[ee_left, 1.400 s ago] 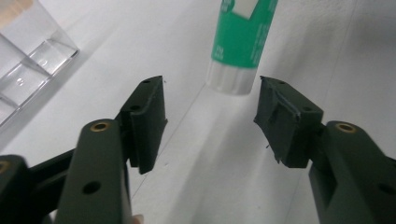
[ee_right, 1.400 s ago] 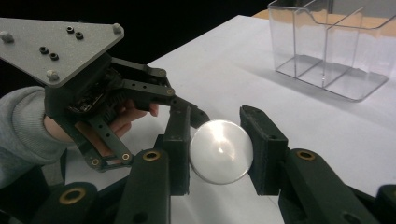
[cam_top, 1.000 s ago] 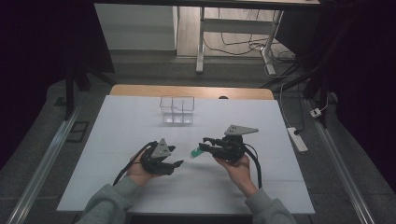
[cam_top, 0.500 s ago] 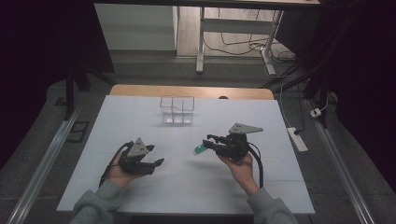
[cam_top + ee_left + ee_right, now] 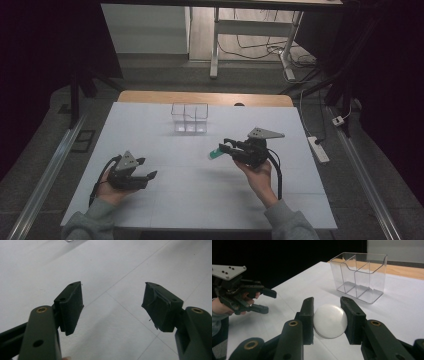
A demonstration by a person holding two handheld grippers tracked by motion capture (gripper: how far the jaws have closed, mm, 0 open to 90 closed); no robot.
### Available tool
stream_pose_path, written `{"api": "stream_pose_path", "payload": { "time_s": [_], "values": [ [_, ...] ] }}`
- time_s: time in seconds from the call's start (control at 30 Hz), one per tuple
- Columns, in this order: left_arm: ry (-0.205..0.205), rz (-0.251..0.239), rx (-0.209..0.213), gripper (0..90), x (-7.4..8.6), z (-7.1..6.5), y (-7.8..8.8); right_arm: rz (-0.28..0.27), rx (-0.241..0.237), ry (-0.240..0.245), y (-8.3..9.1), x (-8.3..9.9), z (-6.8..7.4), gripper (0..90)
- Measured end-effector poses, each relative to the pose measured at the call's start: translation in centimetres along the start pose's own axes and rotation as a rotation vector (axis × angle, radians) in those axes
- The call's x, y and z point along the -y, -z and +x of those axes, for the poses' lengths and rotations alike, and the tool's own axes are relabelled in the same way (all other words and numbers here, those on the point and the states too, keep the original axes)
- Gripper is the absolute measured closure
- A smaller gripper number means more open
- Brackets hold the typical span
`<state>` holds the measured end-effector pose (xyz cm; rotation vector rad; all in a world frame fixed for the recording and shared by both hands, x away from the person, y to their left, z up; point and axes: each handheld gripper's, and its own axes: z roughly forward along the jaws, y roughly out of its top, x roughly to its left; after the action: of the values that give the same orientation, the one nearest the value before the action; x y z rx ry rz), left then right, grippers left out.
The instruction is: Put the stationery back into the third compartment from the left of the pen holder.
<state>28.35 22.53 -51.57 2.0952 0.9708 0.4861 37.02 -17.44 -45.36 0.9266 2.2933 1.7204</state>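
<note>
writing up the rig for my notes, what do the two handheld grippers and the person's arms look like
Both the left gripper and the right gripper are black, with two flat-padded jaws, brass-coloured pivot pins, and a grey three-cornered plate on top. A black cable trails from each. The person wears grey sleeves.

The left gripper [image 5: 148, 169] has drawn away from the green tube [image 5: 216, 153], its empty jaws just opening.
</note>
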Motion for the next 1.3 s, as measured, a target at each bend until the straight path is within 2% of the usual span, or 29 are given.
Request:
{"api": "stream_pose_path", "payload": {
  "time_s": [0.1,0.37,0.5,0.73,0.97,1.2,1.3],
  "values": [
    [0.002,0.01,0.001,31.1,0.0,0.2,-0.2,0.002,0.01,0.007,-0.3,-0.5,-0.1,64.0],
    [0.005,0.03,0.01,28.5,0.1,0.4,-0.8,-0.046,0.025,0.002,-0.5,-2.5,-0.3,64.0],
    [0.006,0.032,0.015,27.7,0.1,0.4,-0.9,-0.051,0.031,0.005,-1.0,-3.6,-0.6,64.0],
    [0.004,0.033,0.014,27.6,0.2,0.4,-0.9,-0.056,0.044,-0.017,-1.8,-4.9,-1.5,64.0],
    [0.006,0.034,0.012,27.5,0.2,0.5,-0.9,-0.048,0.042,-0.048,-3.4,-6.0,-2.6,64.0],
    [0.008,0.031,0.019,27.5,0.2,0.6,-0.9,-0.037,0.084,-0.037,-5.2,-7.6,-3.7,64.0],
    [0.006,0.034,0.023,27.5,0.3,0.6,-0.9,-0.042,0.1,-0.051,-5.8,-8.2,-4.5,64.0]
  ]
}}
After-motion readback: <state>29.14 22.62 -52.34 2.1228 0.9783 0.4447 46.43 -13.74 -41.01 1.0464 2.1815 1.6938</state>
